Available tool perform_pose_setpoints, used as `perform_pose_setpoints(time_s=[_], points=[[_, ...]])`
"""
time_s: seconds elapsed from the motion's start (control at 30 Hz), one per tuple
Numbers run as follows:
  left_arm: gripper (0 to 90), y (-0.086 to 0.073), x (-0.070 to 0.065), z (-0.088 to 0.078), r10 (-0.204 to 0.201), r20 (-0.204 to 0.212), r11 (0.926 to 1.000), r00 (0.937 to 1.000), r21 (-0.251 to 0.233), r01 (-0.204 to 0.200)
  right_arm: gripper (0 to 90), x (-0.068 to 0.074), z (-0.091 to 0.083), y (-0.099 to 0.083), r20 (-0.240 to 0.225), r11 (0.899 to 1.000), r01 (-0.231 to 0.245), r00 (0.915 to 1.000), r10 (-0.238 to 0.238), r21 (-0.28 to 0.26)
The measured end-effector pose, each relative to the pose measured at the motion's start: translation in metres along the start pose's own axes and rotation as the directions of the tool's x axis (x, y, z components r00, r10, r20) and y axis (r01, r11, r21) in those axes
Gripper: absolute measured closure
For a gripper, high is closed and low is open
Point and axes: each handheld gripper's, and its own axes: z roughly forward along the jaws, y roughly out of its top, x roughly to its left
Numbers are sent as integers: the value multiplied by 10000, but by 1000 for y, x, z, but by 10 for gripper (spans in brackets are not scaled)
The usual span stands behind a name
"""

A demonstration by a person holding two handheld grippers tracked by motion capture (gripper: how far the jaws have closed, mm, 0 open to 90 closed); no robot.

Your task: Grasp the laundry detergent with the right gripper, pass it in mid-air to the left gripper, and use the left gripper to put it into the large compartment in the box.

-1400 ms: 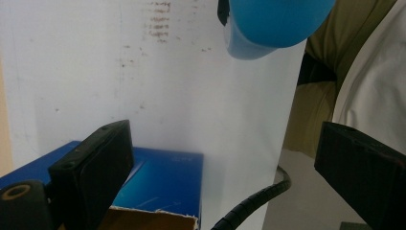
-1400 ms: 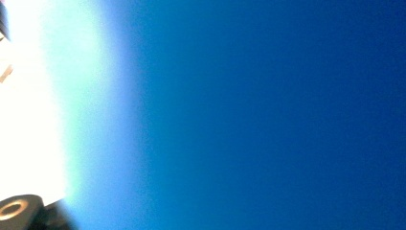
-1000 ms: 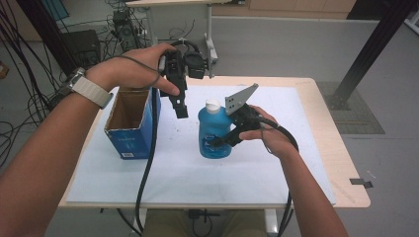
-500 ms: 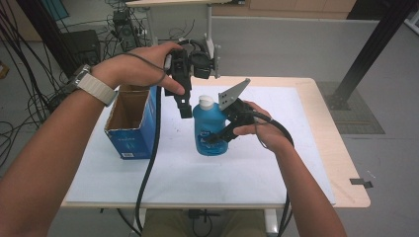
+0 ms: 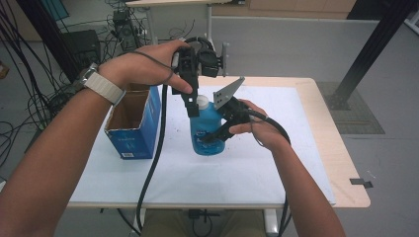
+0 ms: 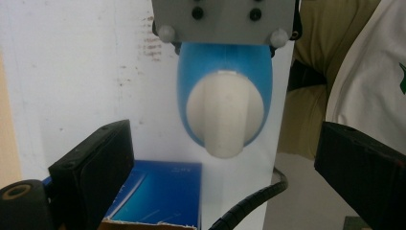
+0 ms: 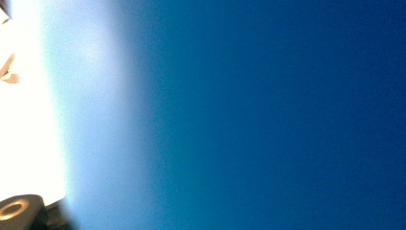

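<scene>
While I hold the blue bottle (image 5: 207, 129) upright near the middle of the white table (image 5: 257, 168), my right gripper (image 5: 217, 134) is clamped around its body from the right side, and the bottle appears lifted a little off the surface, though I cannot tell for sure. In the right gripper view the blue bottle wall (image 7: 268, 115) sits pressed right up against the lens, blurred. My left gripper (image 5: 191, 106) hangs above, jaws pointing down just beside the white cap (image 5: 201, 101). In the left gripper view its two black jaws stand wide apart with nothing between them, and the cap (image 6: 225, 112) sits in the gap ahead, untouched. The open blue cardboard box (image 5: 132, 123) stands on the table to the left of the bottle, close by but apart from it.
</scene>
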Motion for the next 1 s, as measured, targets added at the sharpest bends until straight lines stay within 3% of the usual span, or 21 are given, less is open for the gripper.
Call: perform_pose_setpoints(time_s=[1.0], points=[[73,10,3,5,96,-128,9999,9999,-121,-98,435,2,0,3,-53,9999,34,10000,-34,-122]])
